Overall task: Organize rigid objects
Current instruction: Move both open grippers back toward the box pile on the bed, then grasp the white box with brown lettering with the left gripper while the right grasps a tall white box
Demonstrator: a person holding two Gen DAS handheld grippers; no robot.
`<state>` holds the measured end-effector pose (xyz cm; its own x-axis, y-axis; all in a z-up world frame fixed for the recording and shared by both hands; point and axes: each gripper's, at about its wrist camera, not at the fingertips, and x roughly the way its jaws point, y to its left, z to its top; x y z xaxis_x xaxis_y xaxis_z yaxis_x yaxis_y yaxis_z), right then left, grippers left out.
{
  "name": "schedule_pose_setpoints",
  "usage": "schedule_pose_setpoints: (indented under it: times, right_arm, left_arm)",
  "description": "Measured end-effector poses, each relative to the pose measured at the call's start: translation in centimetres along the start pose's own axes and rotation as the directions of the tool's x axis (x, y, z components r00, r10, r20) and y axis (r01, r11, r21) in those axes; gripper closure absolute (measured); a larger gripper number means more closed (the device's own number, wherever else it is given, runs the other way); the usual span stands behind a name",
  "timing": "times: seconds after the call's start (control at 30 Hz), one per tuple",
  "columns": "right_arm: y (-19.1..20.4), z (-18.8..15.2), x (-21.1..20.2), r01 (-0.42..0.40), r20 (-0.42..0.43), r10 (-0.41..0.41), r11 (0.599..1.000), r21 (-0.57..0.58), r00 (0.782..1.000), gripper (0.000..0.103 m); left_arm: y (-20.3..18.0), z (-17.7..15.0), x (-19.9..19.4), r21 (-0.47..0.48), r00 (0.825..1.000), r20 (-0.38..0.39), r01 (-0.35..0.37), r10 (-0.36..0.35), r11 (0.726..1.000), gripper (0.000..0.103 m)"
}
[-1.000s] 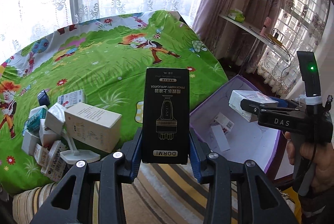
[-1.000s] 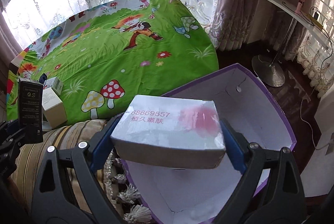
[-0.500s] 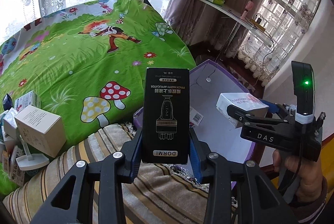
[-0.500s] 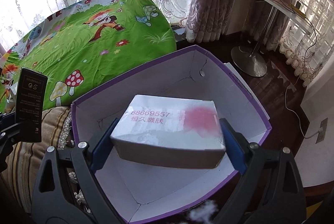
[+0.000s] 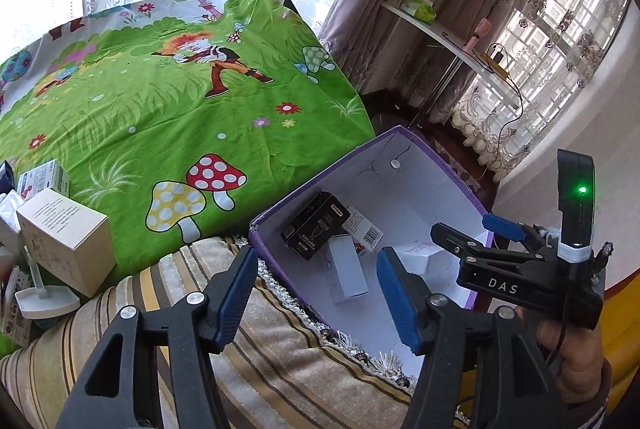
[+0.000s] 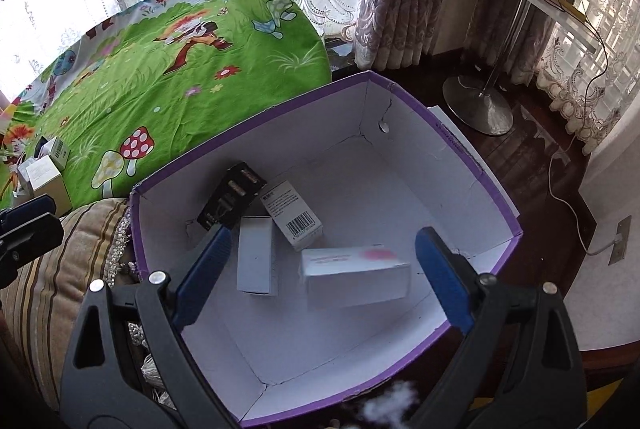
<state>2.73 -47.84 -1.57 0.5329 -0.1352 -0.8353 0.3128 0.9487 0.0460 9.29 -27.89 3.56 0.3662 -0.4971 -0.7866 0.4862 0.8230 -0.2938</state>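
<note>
The black carton (image 6: 232, 195) lies tilted inside the purple storage box (image 6: 472, 165), against its left inner wall, with one end resting on a barcode-labelled white carton (image 6: 294, 215). A plain white carton (image 6: 256, 255) lies on the box floor just below these two. The white carton with pink print (image 6: 354, 275) appears slightly blurred above the box floor, between the right gripper's blue pads but touching neither. The right gripper (image 6: 320, 269) is spread wide over the box interior and holds nothing. The left gripper (image 5: 318, 295) stands over the near left corner of the box; its jaws have just been opening, nothing is between them, and the black carton (image 5: 314, 231) is seen beyond them inside the box. A hand (image 5: 572, 361) grips the handle of the right gripper at the right edge of the left wrist view. The box stands beside a striped cushion (image 5: 280, 369). Behind the cushion lies a green cartoon-print sheet (image 5: 160, 117). Near its left edge several more cartons are grouped, including a large beige carton (image 5: 66, 235).
</note>
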Motion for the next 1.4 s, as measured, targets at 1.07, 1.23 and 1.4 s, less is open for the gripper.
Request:
schedule_pose_setpoints:
  times: [1.07,1.23,1.4]
  right_arm:
    - [13.2,-1.2,-3.6,-0.201,-0.023,0.203,0.939,-0.278,0.979,0.008]
    - [15.2,-1.5,-3.9,-0.213,-0.042,0.212,0.912,-0.349,0.976,0.008]
    - [16.9,-1.5,-3.8,-0.234,-0.065,0.227,0.891,-0.388,0.972,0.008]
  left_arm:
    - [16.0,-9.9,-12.7,-0.391,0.963,0.180,-0.117,0.201,0.913,0.028]
    - [19.6,-11.4,-13.8,-0.497,0.962,0.175,-0.097,0.209,0.862,0.028]
    - [21.8,-11.7,-13.7,-0.566,0.968,0.157,-0.076,0.198,0.821,0.028]
